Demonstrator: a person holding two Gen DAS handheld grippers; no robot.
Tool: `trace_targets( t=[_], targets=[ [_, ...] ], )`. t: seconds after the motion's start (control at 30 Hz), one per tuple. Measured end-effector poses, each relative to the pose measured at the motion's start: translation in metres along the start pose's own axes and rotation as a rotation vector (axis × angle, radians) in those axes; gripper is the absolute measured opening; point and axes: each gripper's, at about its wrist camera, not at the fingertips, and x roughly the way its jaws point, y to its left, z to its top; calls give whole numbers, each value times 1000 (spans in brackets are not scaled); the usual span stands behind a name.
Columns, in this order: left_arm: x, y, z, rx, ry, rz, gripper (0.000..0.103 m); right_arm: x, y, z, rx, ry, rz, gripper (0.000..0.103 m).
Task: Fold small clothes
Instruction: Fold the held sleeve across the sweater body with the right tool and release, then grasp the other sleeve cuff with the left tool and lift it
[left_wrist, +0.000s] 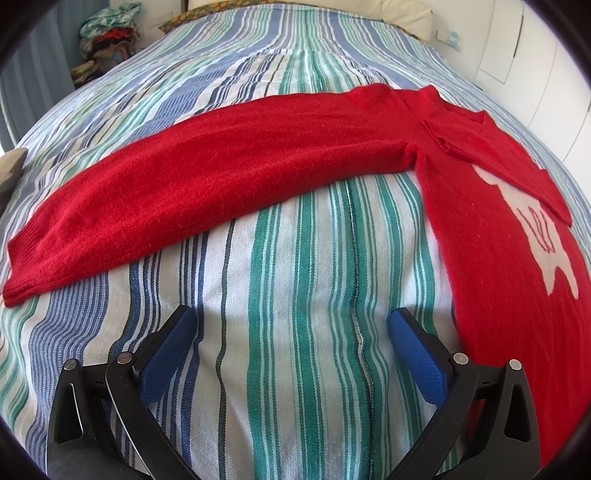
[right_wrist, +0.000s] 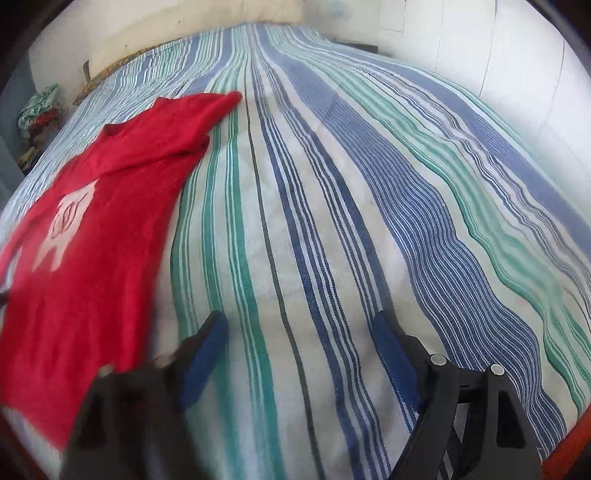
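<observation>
A red knit sweater (left_wrist: 221, 162) with a white figure on its front lies flat on the striped bedspread (left_wrist: 295, 332). In the left wrist view its one long sleeve stretches out to the left; the other sleeve is folded across the body at the right. My left gripper (left_wrist: 291, 321) is open and empty, above the bedspread just below the outstretched sleeve. In the right wrist view the sweater body (right_wrist: 92, 236) lies at the left. My right gripper (right_wrist: 299, 328) is open and empty over the bedspread (right_wrist: 369, 221), to the right of the sweater's hem.
A pile of mixed clothes (left_wrist: 107, 40) sits beyond the bed's far left corner; it also shows in the right wrist view (right_wrist: 40, 110). A pillow (left_wrist: 402, 18) lies at the head of the bed. White cupboard doors (left_wrist: 535, 62) run along the right side.
</observation>
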Motion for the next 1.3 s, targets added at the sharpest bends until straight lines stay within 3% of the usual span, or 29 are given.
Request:
trace_targets(
  t=[0.17, 0.27, 0.33, 0.4, 0.57, 0.7, 0.73, 0.77, 0.83, 0.93, 1.03, 1.1, 1.13, 1.17, 1.3],
  targets=[
    [-3, 1, -1, 0, 2, -3, 103, 1, 0, -3, -5, -6, 4, 83],
    [-16, 4, -3, -31, 66, -10, 102, 2, 0, -4, -3, -5, 6, 84],
    [-36, 10, -6, -70, 89, -60, 101, 1, 0, -4, 0, -5, 9, 84],
    [-64, 26, -6, -119, 54, -136, 101, 0, -1, -4, 2, -5, 14, 84],
    [-118, 108, 19, -259, -68, -130, 102, 1, 0, -5, -4, -6, 13, 86],
    [-106, 201, 18, -516, -45, -104, 100, 2, 1, -4, -6, -4, 11, 87],
    [-96, 220, 13, -593, -17, -108, 97, 1, 1, -4, -5, -4, 12, 87],
    [-86, 236, 8, -662, 15, -118, 85, 1, 1, -4, -4, -5, 14, 87],
    [-68, 252, 3, -745, 72, -164, 72, 1, 1, -4, -4, -6, 14, 87],
    [-49, 247, 2, -764, 97, -179, 70, 1, 1, -5, -9, -7, 11, 87],
    [-35, 234, 5, -737, 134, -123, 68, 2, 2, -5, -12, -5, 6, 87],
    [-32, 230, 7, -716, 139, -83, 45, 2, 2, -5, -13, -5, 6, 87],
    [-31, 228, 9, -712, 148, -74, 9, 2, 2, -5, -13, -6, 7, 87],
    [-30, 227, 12, -717, 151, -68, 2, 2, 2, -5, -12, -6, 8, 87],
    [-65, 216, 50, -675, 55, -61, 1, 2, 2, -5, -11, -7, 10, 88]
  ],
)
